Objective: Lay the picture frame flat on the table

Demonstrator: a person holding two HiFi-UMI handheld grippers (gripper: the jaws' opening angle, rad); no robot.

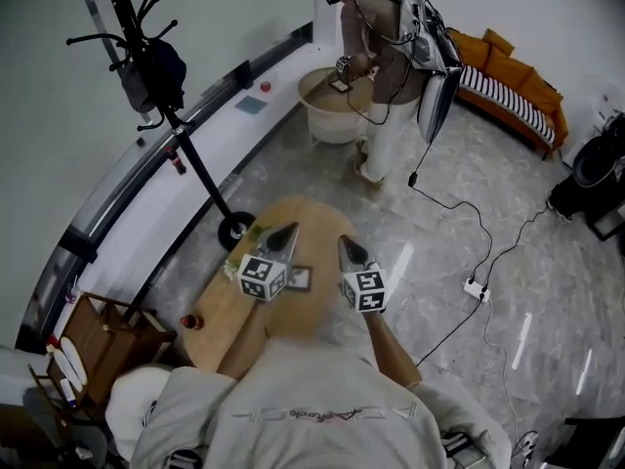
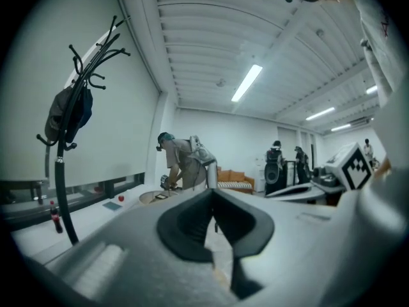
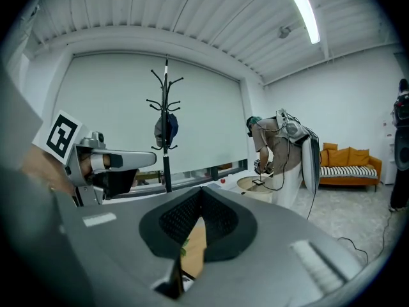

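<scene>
The picture frame [image 1: 299, 278], small with a dark border, rests on the oval wooden table [image 1: 303, 218] between my two grippers; the left gripper's marker cube hides part of it. I cannot tell for sure whether it lies fully flat. My left gripper [image 1: 287, 233] hovers above the table just left of the frame, jaws shut and empty. To the right of the frame my right gripper [image 1: 348, 246] is also held above the table, shut with nothing in it. In the left gripper view, the left gripper [image 2: 213, 200] points level across the room. The right gripper [image 3: 202, 194] shows table wood [image 3: 195, 248] beneath its jaws.
A small green plant [image 1: 244, 252] and a red object [image 1: 190, 320] sit on the table's left side. A coat rack [image 1: 186, 135] stands by the window ledge. Another person [image 1: 391, 57] works at a round table [image 1: 327, 106]. A power strip [image 1: 475, 288] lies on the floor.
</scene>
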